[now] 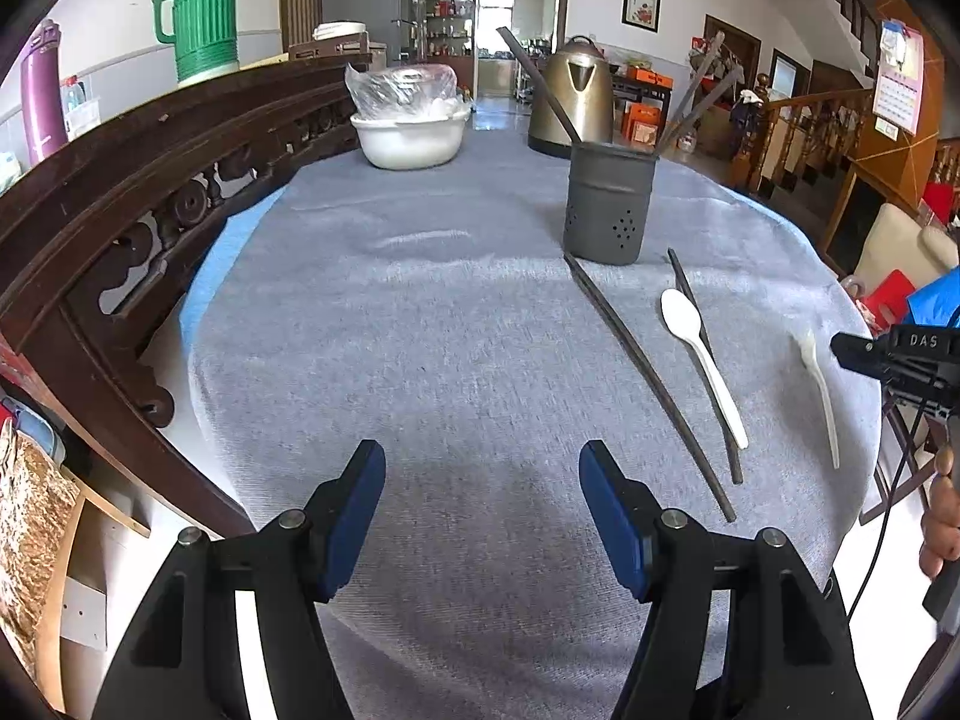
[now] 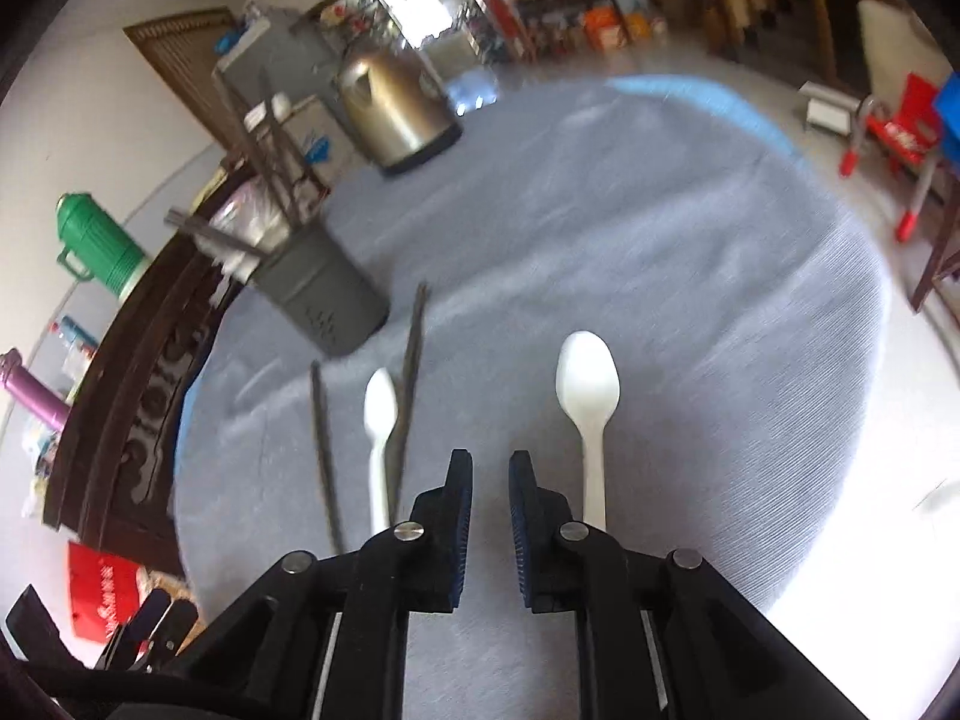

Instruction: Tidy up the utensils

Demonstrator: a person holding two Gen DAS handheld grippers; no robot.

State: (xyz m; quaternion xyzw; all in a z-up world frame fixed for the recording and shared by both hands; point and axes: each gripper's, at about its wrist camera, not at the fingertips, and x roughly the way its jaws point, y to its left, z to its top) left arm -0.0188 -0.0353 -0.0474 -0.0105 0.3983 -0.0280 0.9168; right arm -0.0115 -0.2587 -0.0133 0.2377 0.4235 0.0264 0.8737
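While the left gripper (image 1: 483,516) hangs open over bare cloth, I see two chopsticks (image 1: 651,387) and two plastic spoons (image 1: 705,360) lying flat beside the holder (image 1: 609,204). In the right view, the right gripper (image 2: 489,516) holds nothing, jaws narrowly apart, just left of the nearer spoon's (image 2: 591,414) handle. I judge that spoon light, stiff and slick; I would pinch mid-handle.

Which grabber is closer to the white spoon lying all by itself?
Right. The right gripper hovers just beside the lone white spoon, its handle alongside the right finger. The left gripper sits farther off, across the two chopsticks.

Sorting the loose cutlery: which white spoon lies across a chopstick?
The left white spoon, nearer the gray utensil holder; its handle crosses a dark chopstick. The other spoon lies alone.
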